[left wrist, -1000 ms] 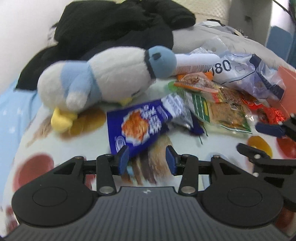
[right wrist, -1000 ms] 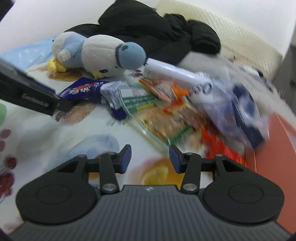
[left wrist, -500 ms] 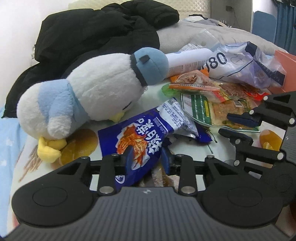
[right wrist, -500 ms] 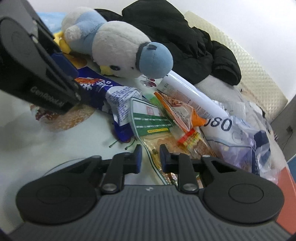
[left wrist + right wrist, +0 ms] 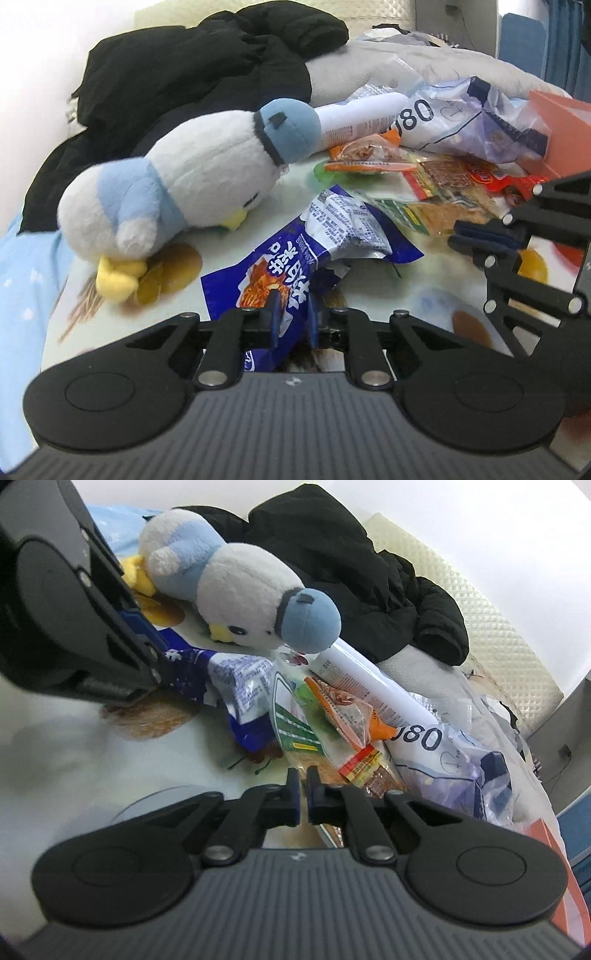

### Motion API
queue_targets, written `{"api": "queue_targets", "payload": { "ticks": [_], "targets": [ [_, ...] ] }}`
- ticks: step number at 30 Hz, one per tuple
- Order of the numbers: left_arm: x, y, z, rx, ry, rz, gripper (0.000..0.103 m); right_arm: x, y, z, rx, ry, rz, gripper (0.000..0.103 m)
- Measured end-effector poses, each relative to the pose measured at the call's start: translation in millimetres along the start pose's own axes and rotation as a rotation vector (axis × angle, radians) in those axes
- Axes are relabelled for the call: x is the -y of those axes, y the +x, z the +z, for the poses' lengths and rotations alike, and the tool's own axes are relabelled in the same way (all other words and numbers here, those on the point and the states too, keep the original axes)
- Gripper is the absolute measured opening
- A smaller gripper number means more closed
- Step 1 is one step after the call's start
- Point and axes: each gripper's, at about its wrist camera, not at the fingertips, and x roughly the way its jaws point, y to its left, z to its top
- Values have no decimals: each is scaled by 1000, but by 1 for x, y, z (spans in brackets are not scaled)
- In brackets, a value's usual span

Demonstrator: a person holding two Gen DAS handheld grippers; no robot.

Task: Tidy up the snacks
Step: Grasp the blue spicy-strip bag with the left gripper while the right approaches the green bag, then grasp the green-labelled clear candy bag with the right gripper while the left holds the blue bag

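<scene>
My left gripper (image 5: 293,317) is shut on the near end of a blue snack packet (image 5: 295,254), which lies on the printed bedspread; the packet also shows in the right wrist view (image 5: 229,686). My right gripper (image 5: 303,794) is shut on the edge of a clear green-labelled snack packet (image 5: 295,727), also seen in the left wrist view (image 5: 424,214). Behind lie an orange snack packet (image 5: 365,155), a red packet (image 5: 491,177) and a white tube (image 5: 358,122).
A white and blue plush bird (image 5: 192,177) lies left of the snacks. Black clothing (image 5: 177,74) is heaped behind it. A printed plastic bag (image 5: 469,118) and an orange box (image 5: 565,129) sit at the right. The bedspread (image 5: 424,295) carries everything.
Both grippers moved forward onto the snacks and closed: the left on the blue packet, the right on the green-labelled packet. The right gripper swung left, closer to the plush bird.
</scene>
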Motion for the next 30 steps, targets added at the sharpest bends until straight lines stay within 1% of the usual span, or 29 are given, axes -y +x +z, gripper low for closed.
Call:
{"api": "queue_targets", "payload": {
  "ticks": [10, 16, 19, 22, 26, 30],
  "targets": [
    [7, -69, -39, -14, -83, -12, 17, -17, -58, -19, -23, 12, 16, 6],
    [23, -110, -56, -9, -94, -37, 17, -22, -101, -36, -50, 24, 16, 6],
    [35, -128, -65, -16, -80, -49, 17, -25, -121, -46, -74, 29, 22, 6],
    [51, -142, -77, -33, -47, -54, 17, -29, -144, -57, -95, 36, 35, 6],
    [67, -157, -91, -73, -87, -85, 17, -32, -170, -74, -129, 45, 55, 6],
    [89, -169, -102, -113, -97, -103, 17, -32, -194, -91, -171, 47, 75, 6]
  ]
}}
